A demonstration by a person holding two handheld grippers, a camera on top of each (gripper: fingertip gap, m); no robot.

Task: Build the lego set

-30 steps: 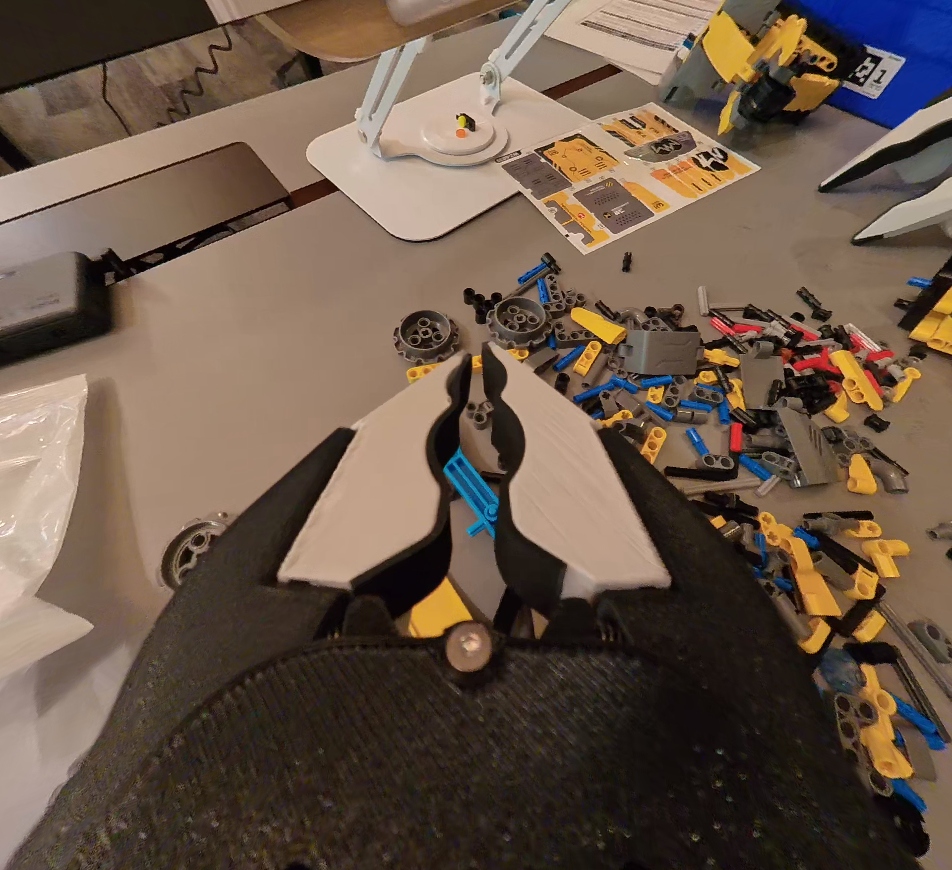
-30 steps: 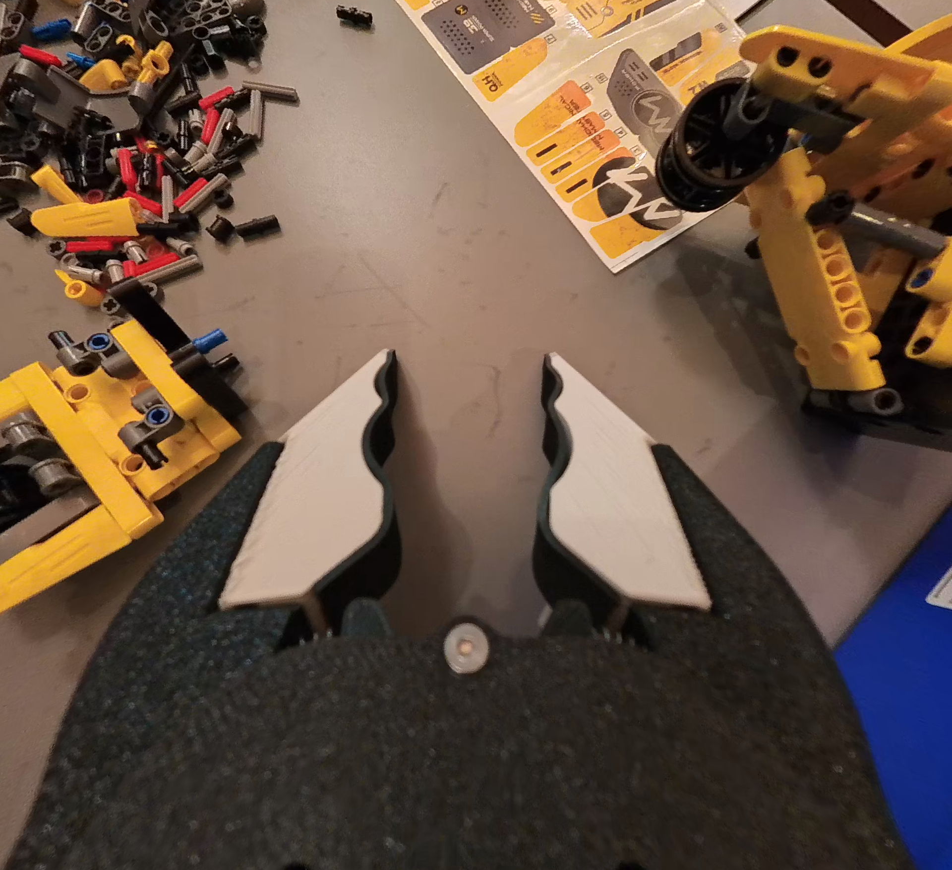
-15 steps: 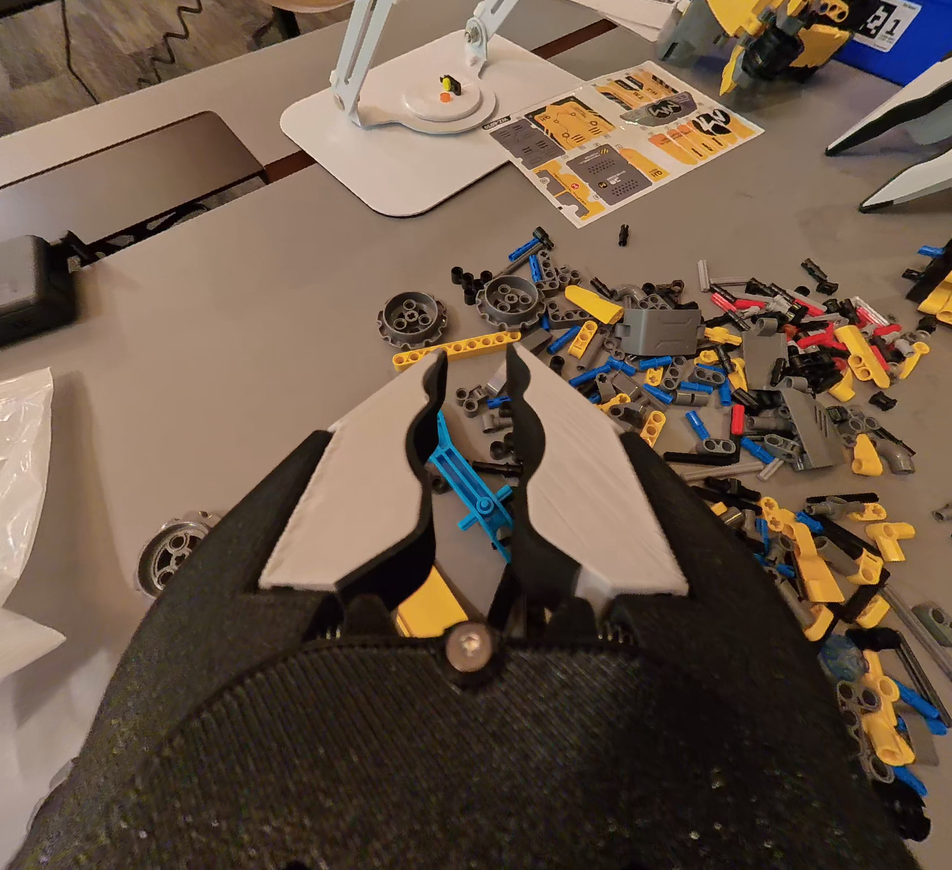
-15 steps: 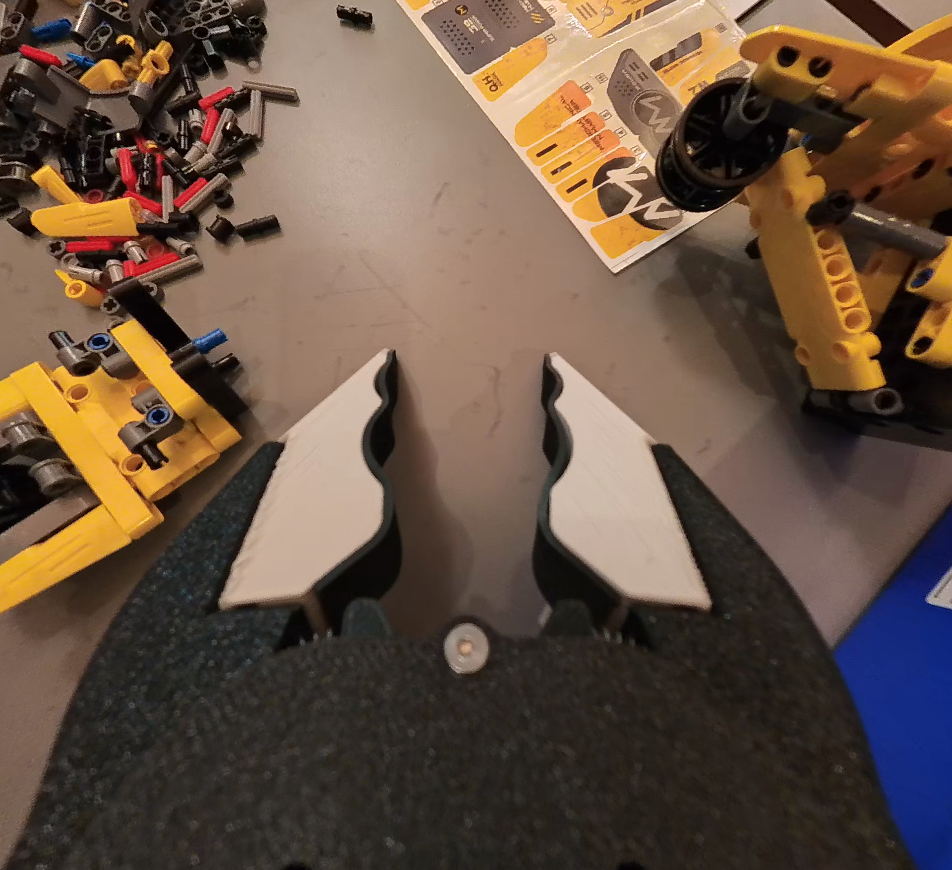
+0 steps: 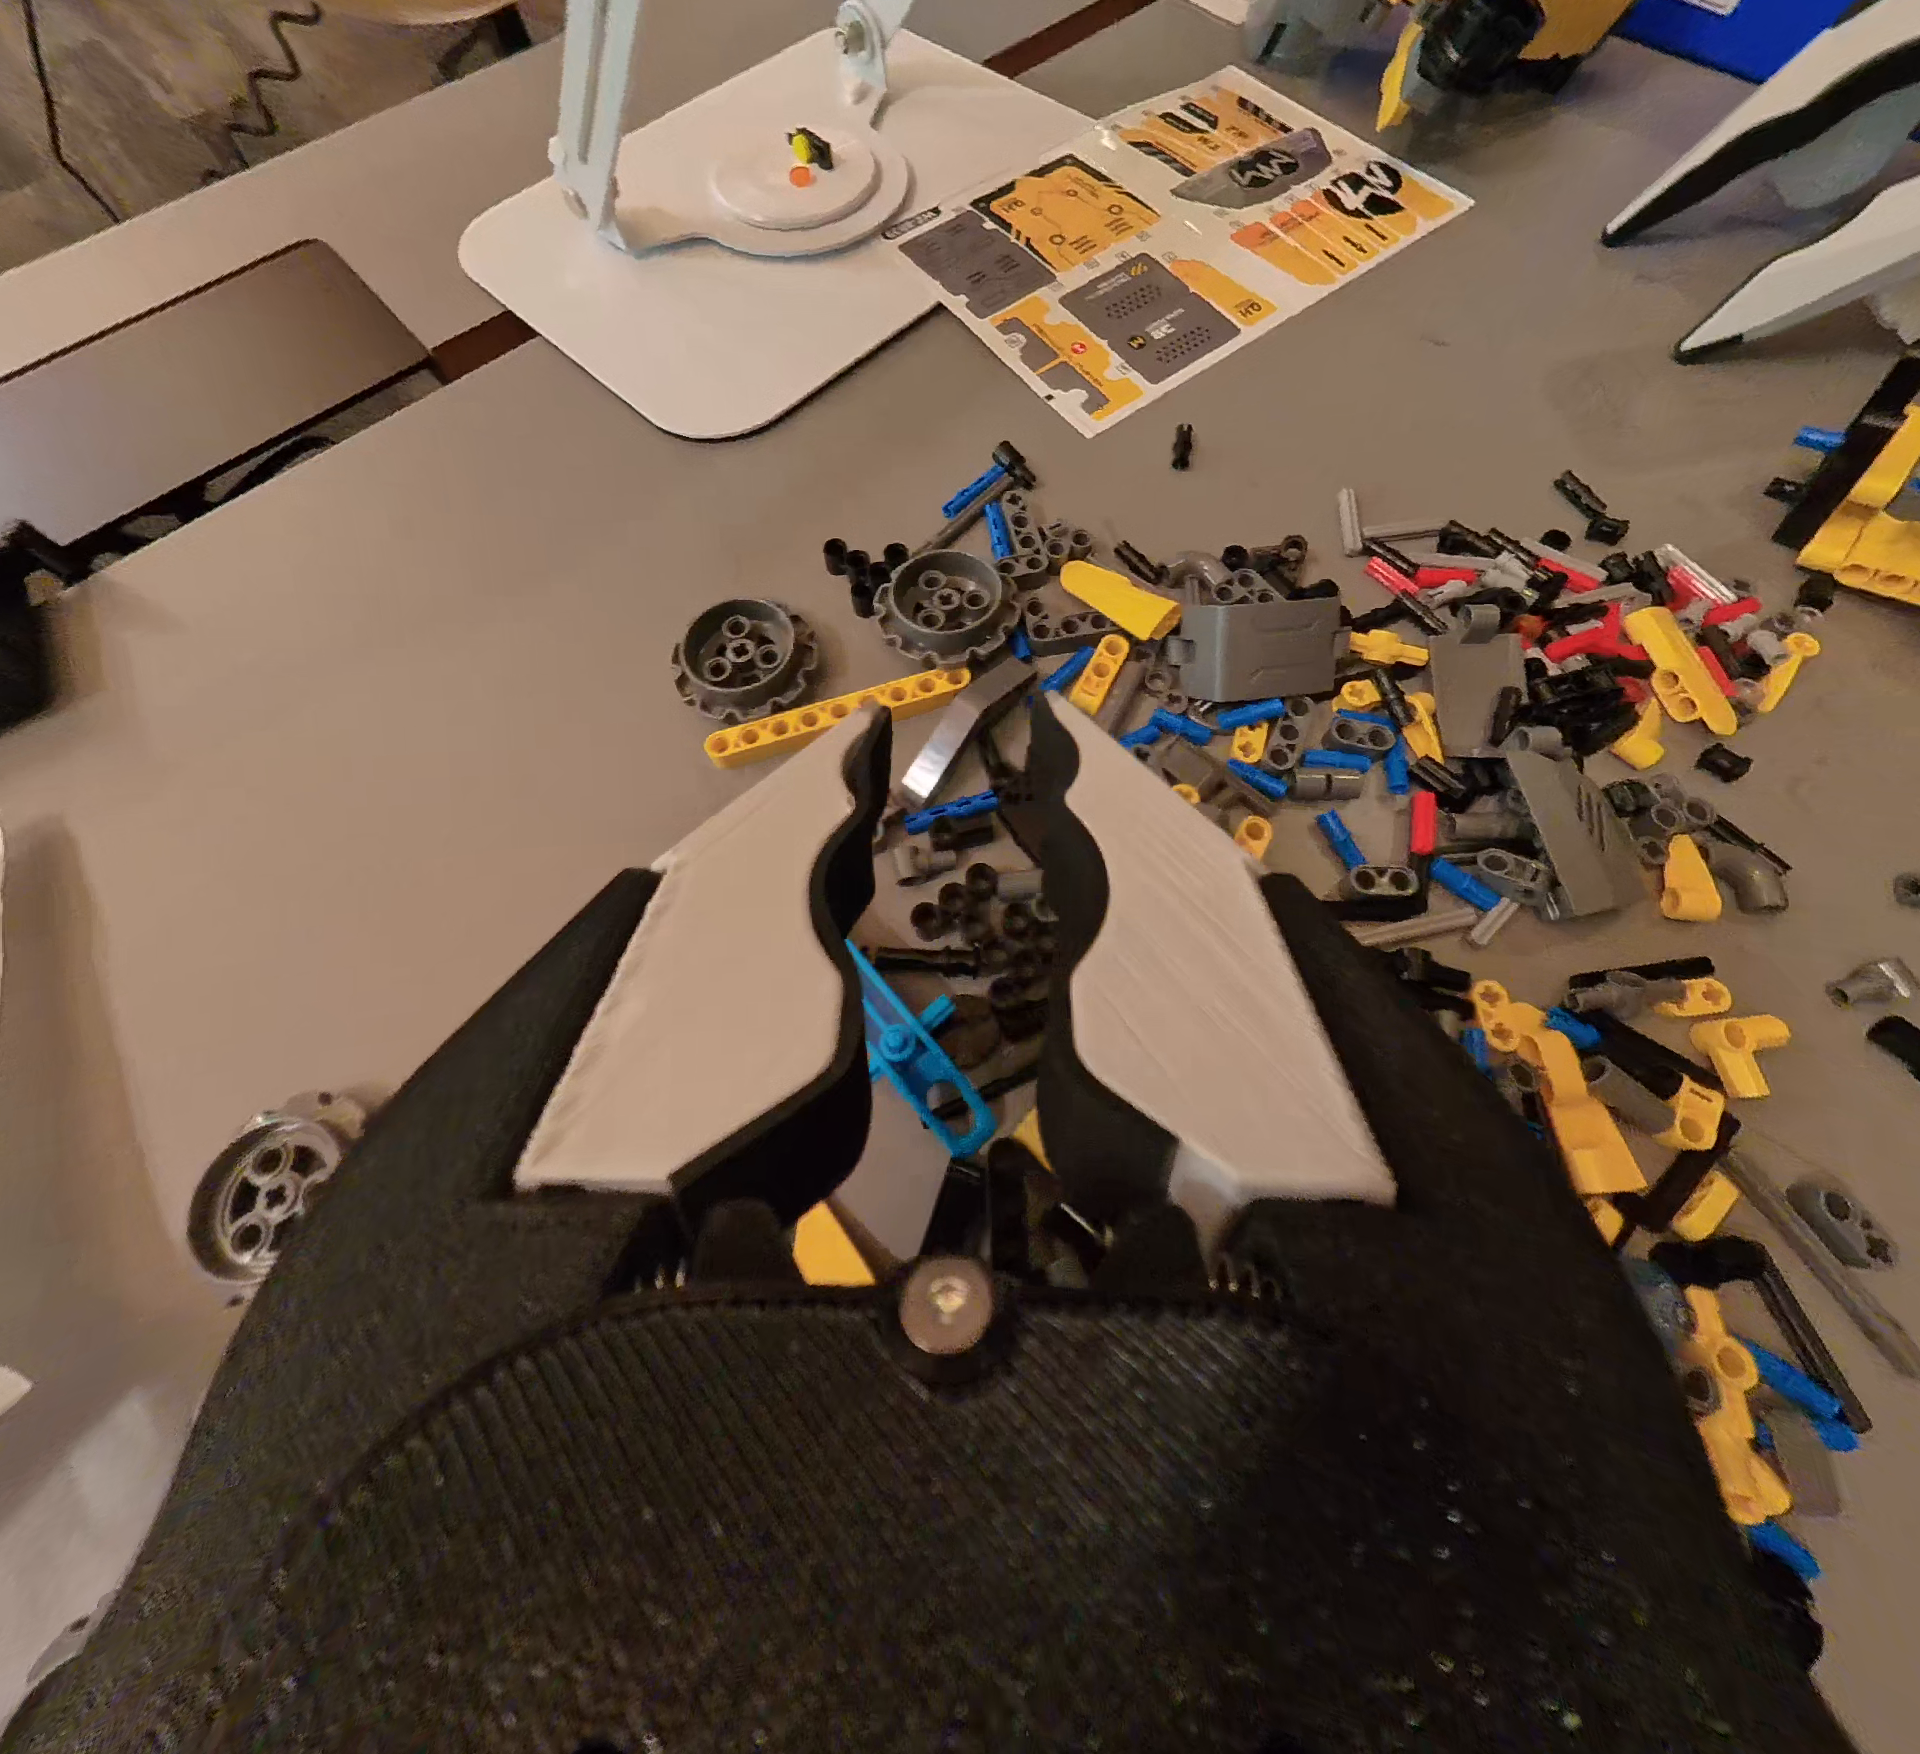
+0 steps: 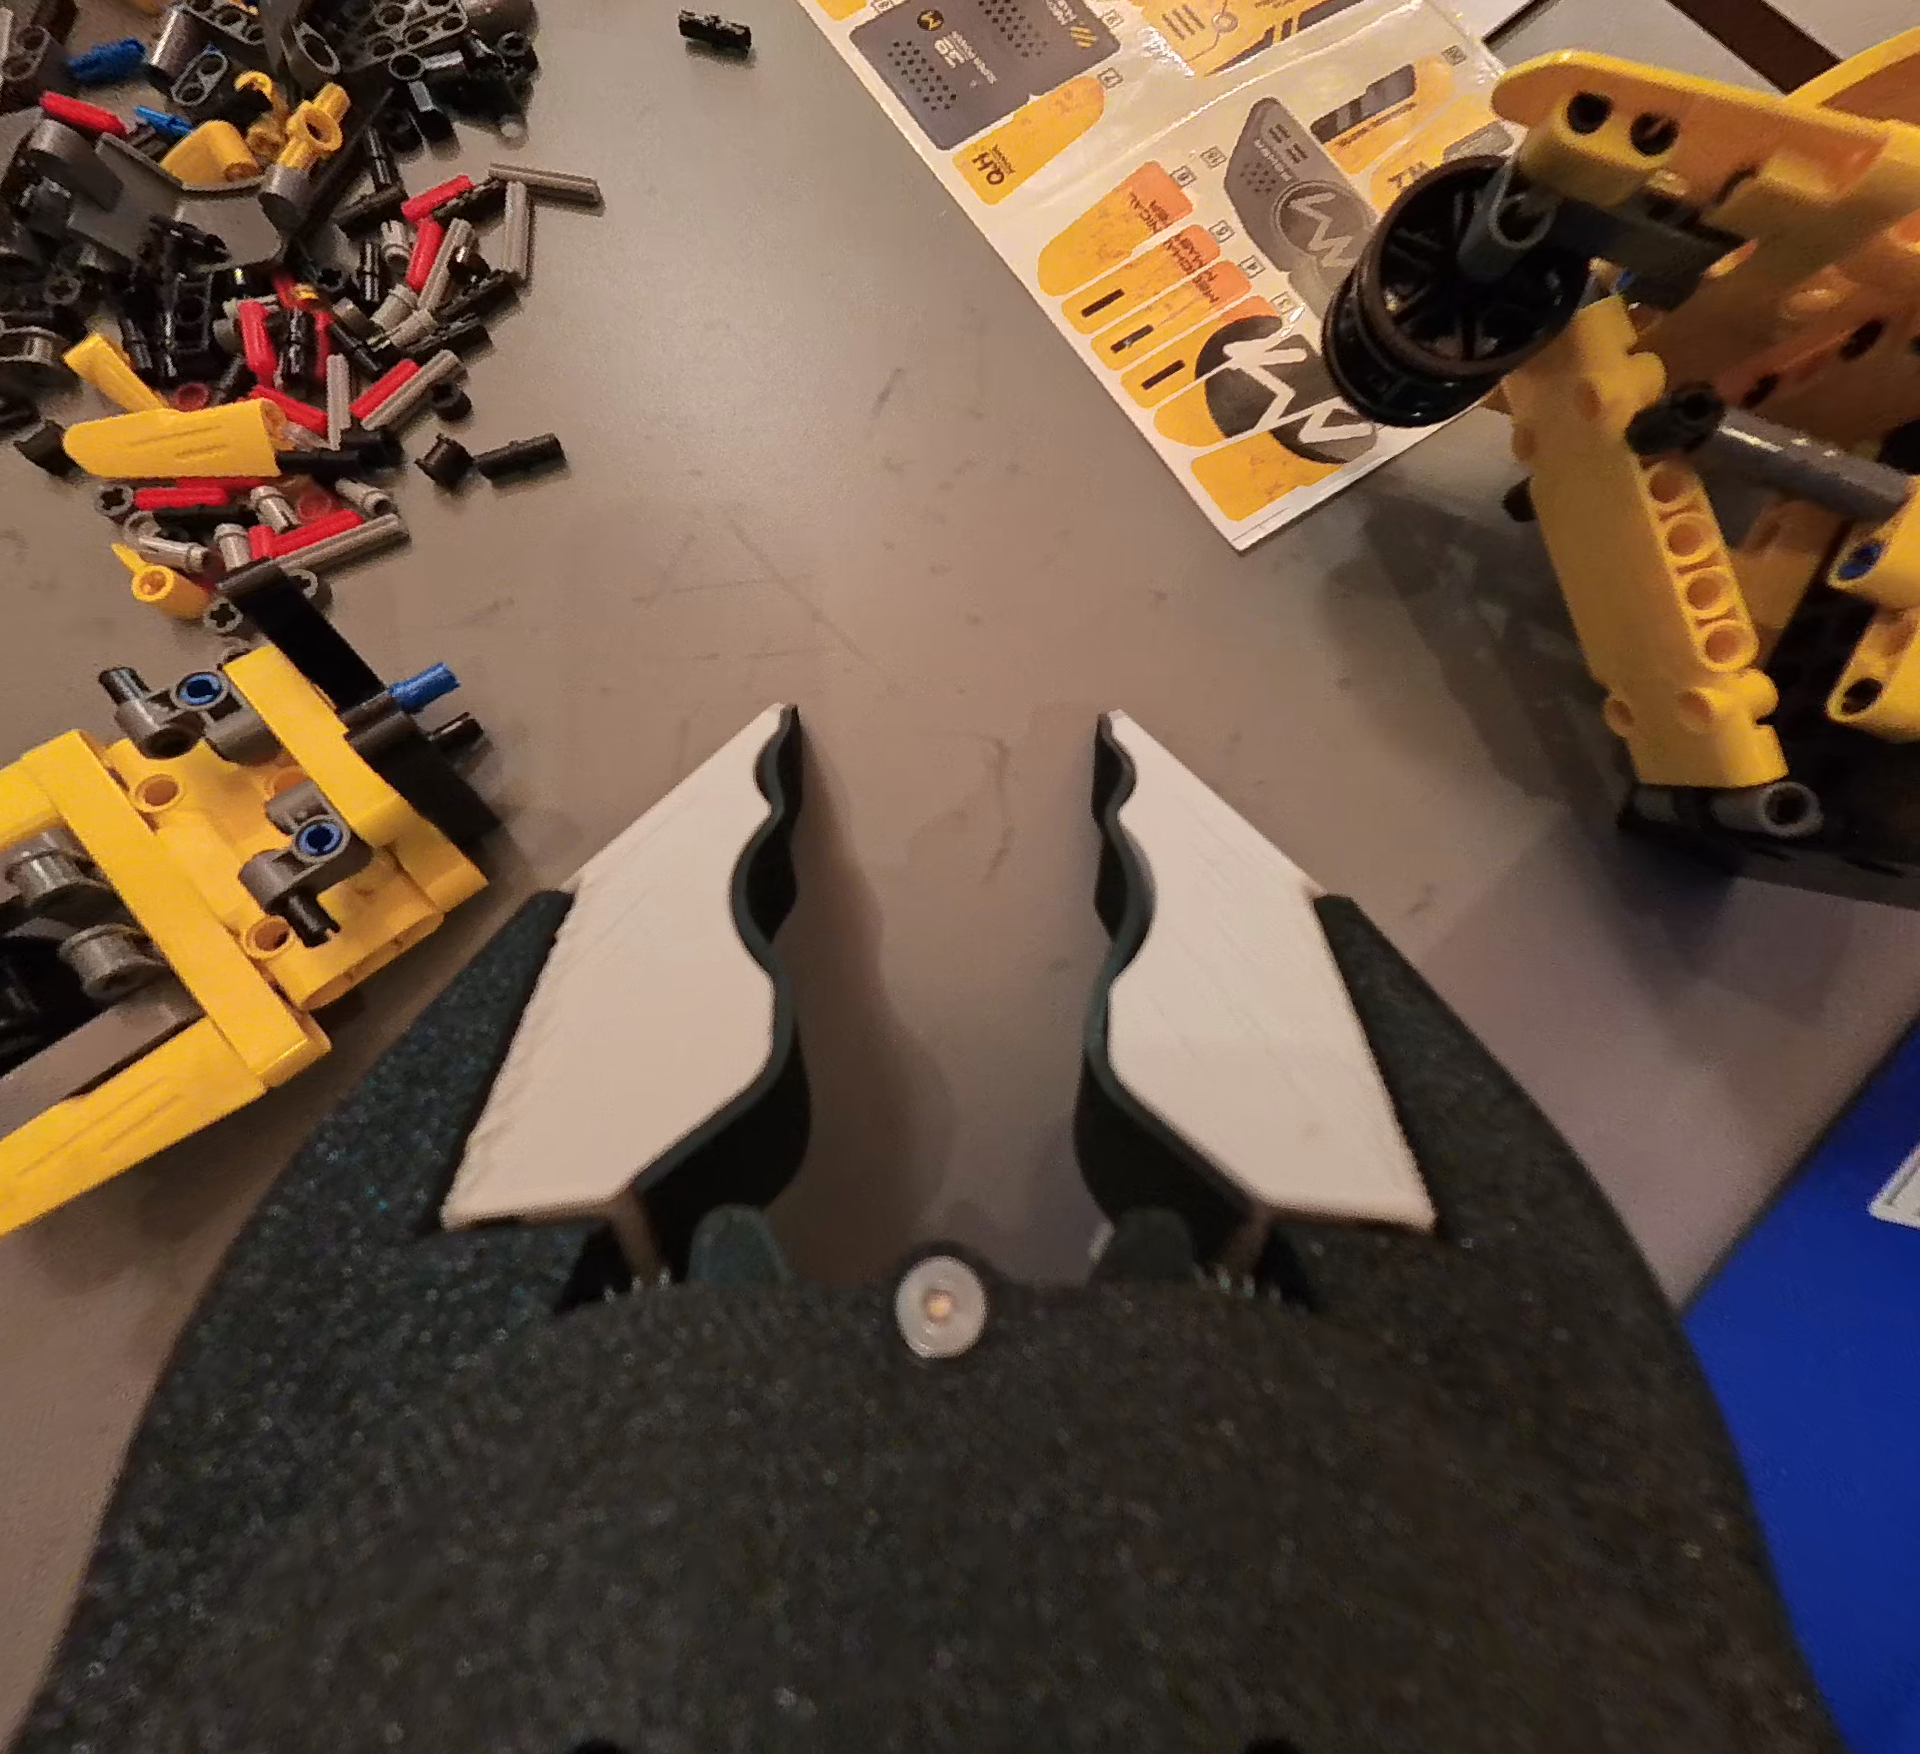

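Two grippers hang over a grey tabletop [image 5: 343,624] strewn with building-toy parts. On the left side, the left gripper [image 5: 961,717] hovers with a narrow gap between its fingers, gripping nothing, above the near-left edge of the loose parts pile [image 5: 1403,748]; a blue frame piece [image 5: 914,1050] lies beneath it, a yellow beam [image 5: 831,717] just beyond its left fingertip. Farther right, the right gripper [image 6: 945,728] gapes wide and empty over bare tabletop, between a yellow subassembly [image 6: 208,863] and a yellow model with a black wheel [image 6: 1455,302], the sticker sheet [image 6: 1091,94] beyond.
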